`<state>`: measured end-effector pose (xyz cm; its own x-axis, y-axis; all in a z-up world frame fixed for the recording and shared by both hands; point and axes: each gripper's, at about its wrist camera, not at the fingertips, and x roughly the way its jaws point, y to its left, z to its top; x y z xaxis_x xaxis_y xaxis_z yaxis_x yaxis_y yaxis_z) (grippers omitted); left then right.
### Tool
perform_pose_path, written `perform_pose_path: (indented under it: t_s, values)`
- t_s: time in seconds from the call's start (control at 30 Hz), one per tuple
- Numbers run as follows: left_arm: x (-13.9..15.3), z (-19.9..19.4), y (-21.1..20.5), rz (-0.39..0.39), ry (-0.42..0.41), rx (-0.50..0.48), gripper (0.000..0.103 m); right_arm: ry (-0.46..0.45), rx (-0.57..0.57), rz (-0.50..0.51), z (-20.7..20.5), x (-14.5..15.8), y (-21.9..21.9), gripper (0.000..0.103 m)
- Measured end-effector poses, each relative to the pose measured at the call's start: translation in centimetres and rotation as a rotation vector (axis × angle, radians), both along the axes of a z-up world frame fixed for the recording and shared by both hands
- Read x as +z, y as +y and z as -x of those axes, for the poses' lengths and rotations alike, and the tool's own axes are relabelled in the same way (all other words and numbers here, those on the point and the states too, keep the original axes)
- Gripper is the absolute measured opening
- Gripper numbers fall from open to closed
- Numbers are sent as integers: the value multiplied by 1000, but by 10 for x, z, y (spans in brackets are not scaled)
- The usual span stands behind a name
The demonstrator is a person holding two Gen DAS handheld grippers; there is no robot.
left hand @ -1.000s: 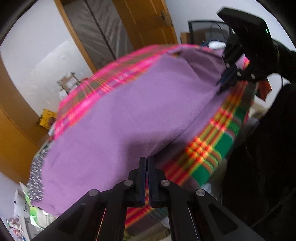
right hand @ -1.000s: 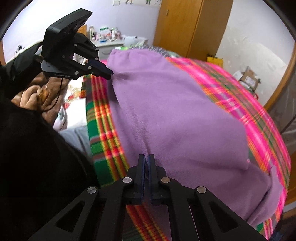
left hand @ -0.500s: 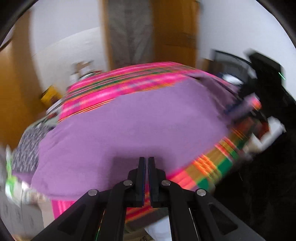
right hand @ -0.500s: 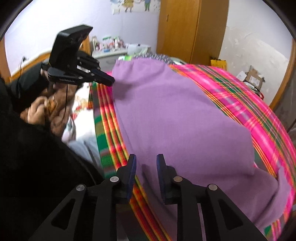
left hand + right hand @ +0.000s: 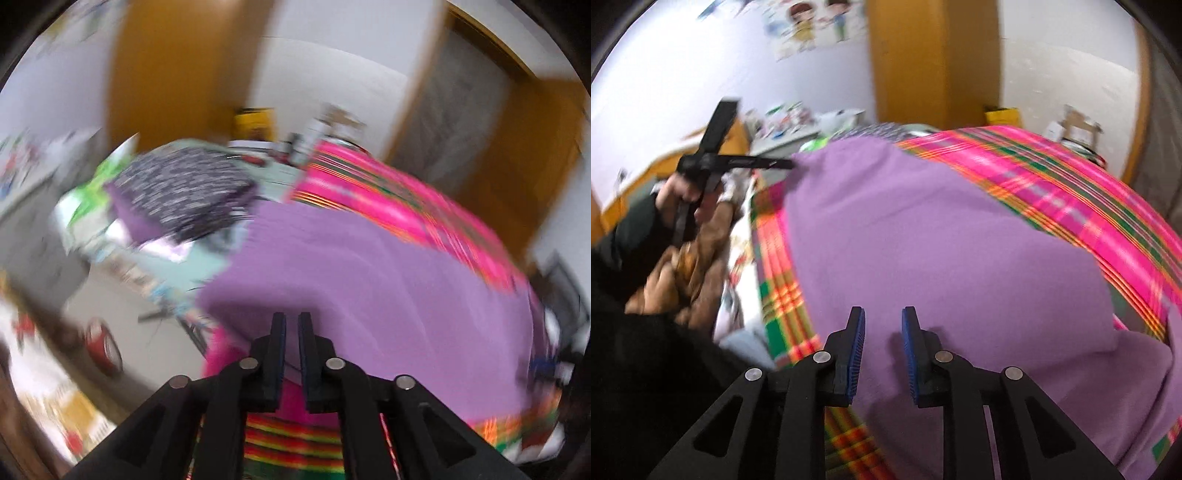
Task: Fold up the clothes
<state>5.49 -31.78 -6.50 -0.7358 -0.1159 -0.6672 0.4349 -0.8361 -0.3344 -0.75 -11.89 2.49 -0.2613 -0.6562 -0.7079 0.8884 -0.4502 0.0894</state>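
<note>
The purple garment (image 5: 942, 236) lies spread flat across a bed (image 5: 1071, 192) covered in a pink, green and orange plaid sheet, one end reaching toward the far left corner and a narrower part trailing off at the lower right. The right gripper (image 5: 883, 347) hangs just over the cloth's near part with its jaws apart and nothing between its blue ribbed pads. The left gripper (image 5: 291, 343) shows only a narrow slit between its fingers; the purple edge passes right there, but the left view is too smeared to tell whether it pinches the cloth or is merely close to it. The right view shows the left gripper at the garment's far left corner, again too blurred to settle contact. The main risk, as I judge it, is a one-sided pull: if only one corner is caught, the soft cloth would drag and bunch rather than turn over cleanly. It looks like a matte, fleecy knit, limp and without stiffness, so any fold line will wander unless both ends are carried evenly. The sheet beneath is thin and could get pinched along with it. A speckled dark cloth (image 5: 181, 192) lies past the bed's end and might get snagged.
</note>
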Motion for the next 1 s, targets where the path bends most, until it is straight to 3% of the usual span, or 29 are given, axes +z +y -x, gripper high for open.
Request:
perform_pose_path:
  t_s: [0.17, 0.37, 0.4, 0.43, 0.5, 0.67, 0.87, 1.0]
  values:
    - [-5, -5, -30, -37, 13, 131, 25, -7, -83, 12, 19, 3, 2, 25]
    - [-19, 7, -41, -100, -3, 124, 28, -6, -106, 15, 30, 4, -3, 27]
    - [-20, 7, -40, -114, 6, 114, 24, -6, -107, 15, 31, 4, -4, 27]
    - [-19, 8, -38, -115, 13, 110, 12, -6, -106, 14, 32, 4, -5, 27]
    - [-18, 6, -36, -72, 3, 127, 9, -7, -107, 10, 33, 2, -6, 27]
    - [-19, 1, -36, -56, -13, 106, 9, -3, -115, -4, 37, -1, -6, 27]
    - [12, 19, -27, 61, -33, 72, 13, 9, -169, -18, 51, -1, -3, 29]
    - [36, 54, -16, 146, -21, -50, 31, 18, -227, -20, 65, 2, 0, 30]
